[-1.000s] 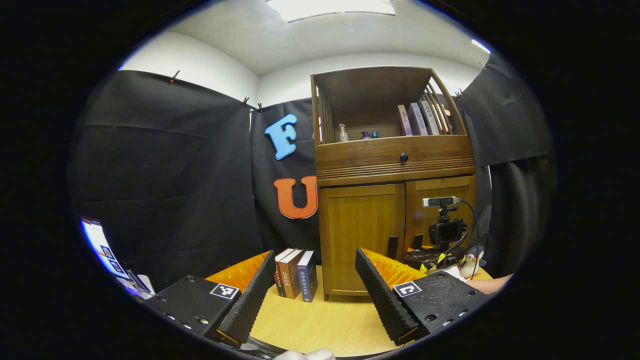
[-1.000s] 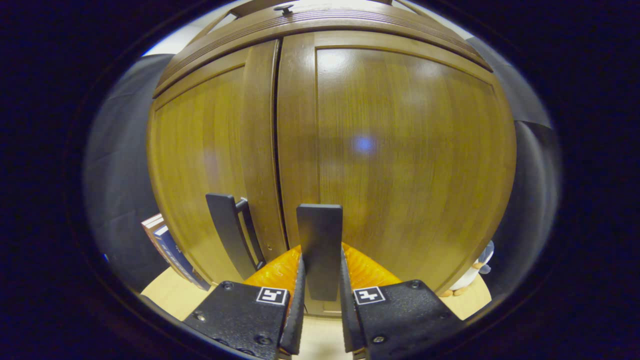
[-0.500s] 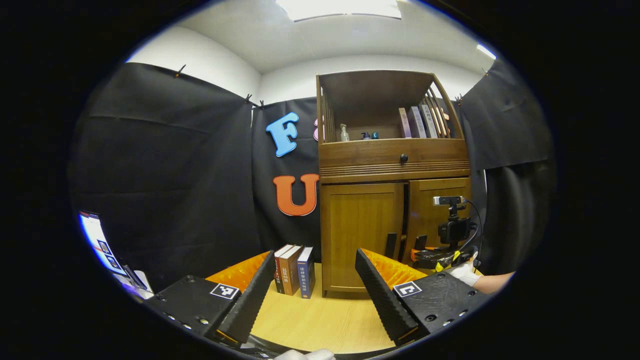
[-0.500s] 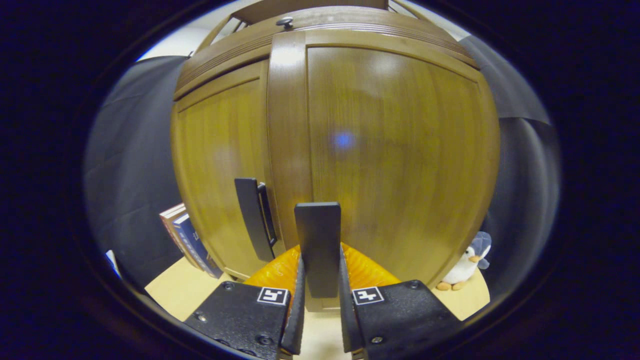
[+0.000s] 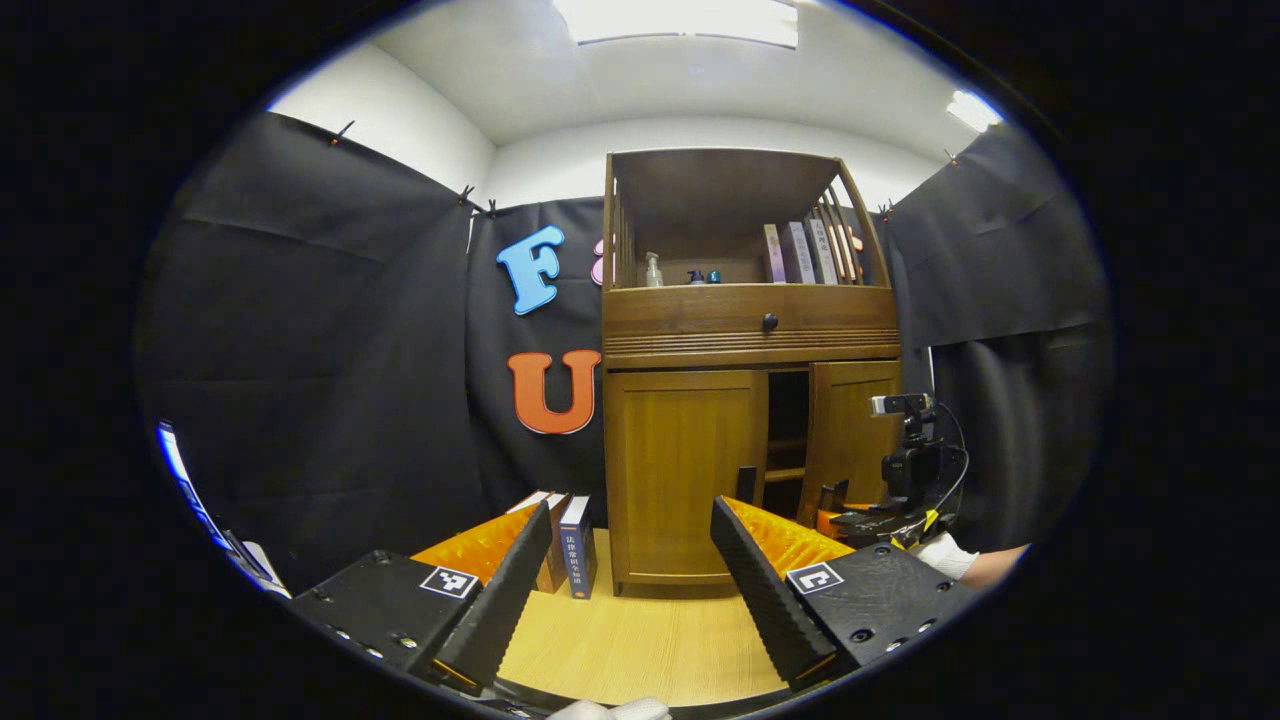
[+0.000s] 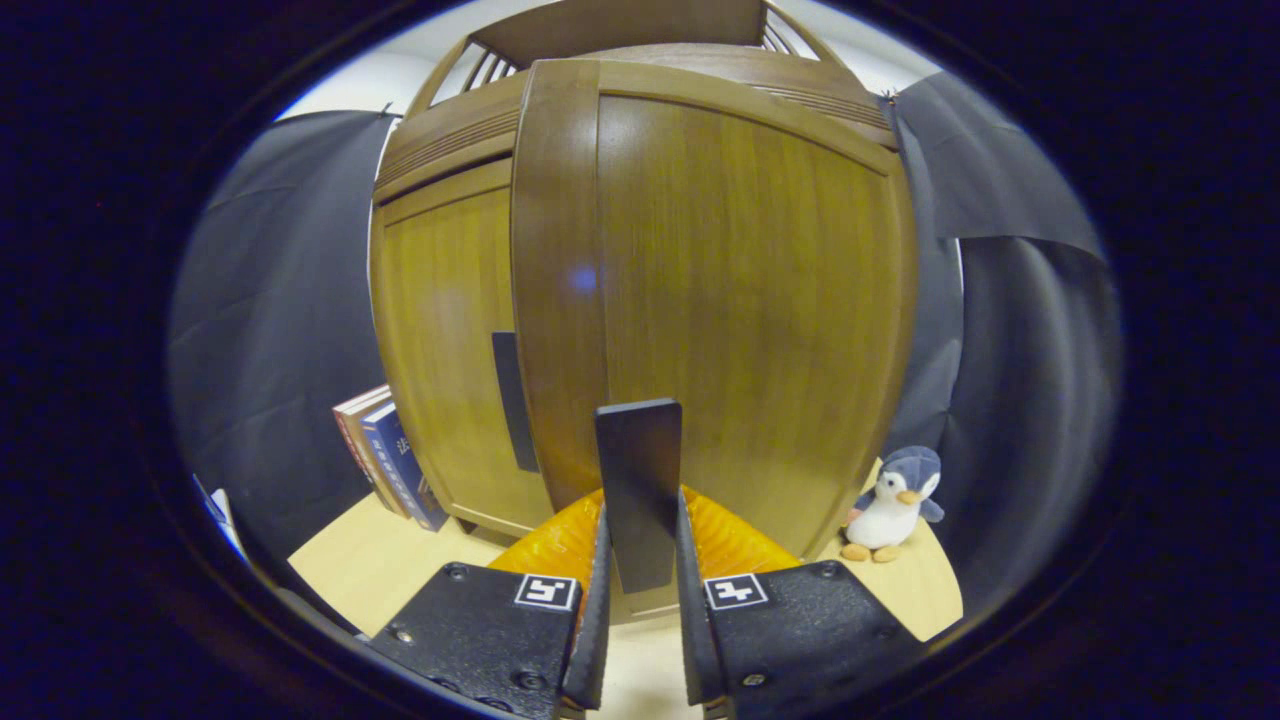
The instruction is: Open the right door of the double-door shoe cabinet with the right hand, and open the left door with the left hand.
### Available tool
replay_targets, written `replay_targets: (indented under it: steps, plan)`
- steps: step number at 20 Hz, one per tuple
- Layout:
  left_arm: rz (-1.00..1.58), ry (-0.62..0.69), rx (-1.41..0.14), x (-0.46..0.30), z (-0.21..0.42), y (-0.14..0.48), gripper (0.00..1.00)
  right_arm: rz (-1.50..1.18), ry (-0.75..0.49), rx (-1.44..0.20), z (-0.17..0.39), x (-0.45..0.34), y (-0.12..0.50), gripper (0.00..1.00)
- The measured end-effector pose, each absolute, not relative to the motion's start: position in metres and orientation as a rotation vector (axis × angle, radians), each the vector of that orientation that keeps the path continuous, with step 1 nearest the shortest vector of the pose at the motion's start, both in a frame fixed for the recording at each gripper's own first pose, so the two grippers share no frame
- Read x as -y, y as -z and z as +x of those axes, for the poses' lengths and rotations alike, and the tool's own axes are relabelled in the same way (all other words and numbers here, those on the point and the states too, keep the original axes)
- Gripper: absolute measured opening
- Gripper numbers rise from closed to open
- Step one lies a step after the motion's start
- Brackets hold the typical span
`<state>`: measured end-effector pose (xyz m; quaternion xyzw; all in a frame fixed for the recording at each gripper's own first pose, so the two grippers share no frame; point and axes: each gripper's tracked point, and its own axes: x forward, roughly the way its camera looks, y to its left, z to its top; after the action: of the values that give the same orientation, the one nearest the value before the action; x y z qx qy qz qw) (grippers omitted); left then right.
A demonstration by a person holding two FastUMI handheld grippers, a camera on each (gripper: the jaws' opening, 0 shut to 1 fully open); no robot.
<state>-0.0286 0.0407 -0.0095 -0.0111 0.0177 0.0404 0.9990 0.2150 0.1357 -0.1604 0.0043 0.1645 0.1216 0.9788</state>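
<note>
The wooden shoe cabinet stands across the table in the left gripper view. Its left door is closed, with a black handle at its inner edge. The right door is swung partly out, and a dark gap shows shelves inside. My left gripper is open, well short of the cabinet, holding nothing. In the right gripper view my right gripper is shut on the right door's black handle, and the right door stands angled out past the left door.
Several books stand upright left of the cabinet on the light wooden table. A plush penguin sits at the cabinet's right foot. A gloved hand holds the right gripper. Bottles and books fill the top shelf.
The right door has swung outward with the right gripper shut on its handle, and the gap between the doors has widened. The left gripper has drifted slightly and stays open.
</note>
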Motion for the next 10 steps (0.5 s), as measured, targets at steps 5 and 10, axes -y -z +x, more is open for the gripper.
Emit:
replay_targets:
  steps: [5,10]
  plan:
    - [-0.025,-0.013,-0.033,-0.034,-0.032,0.01,0.96,0.022,-0.202,-0.329,0.189,-0.112,0.159,0.32]
    - [-0.037,0.054,-0.026,-0.025,-0.03,0.008,0.96,0.031,-0.15,-0.326,0.17,-0.089,0.159,0.3]
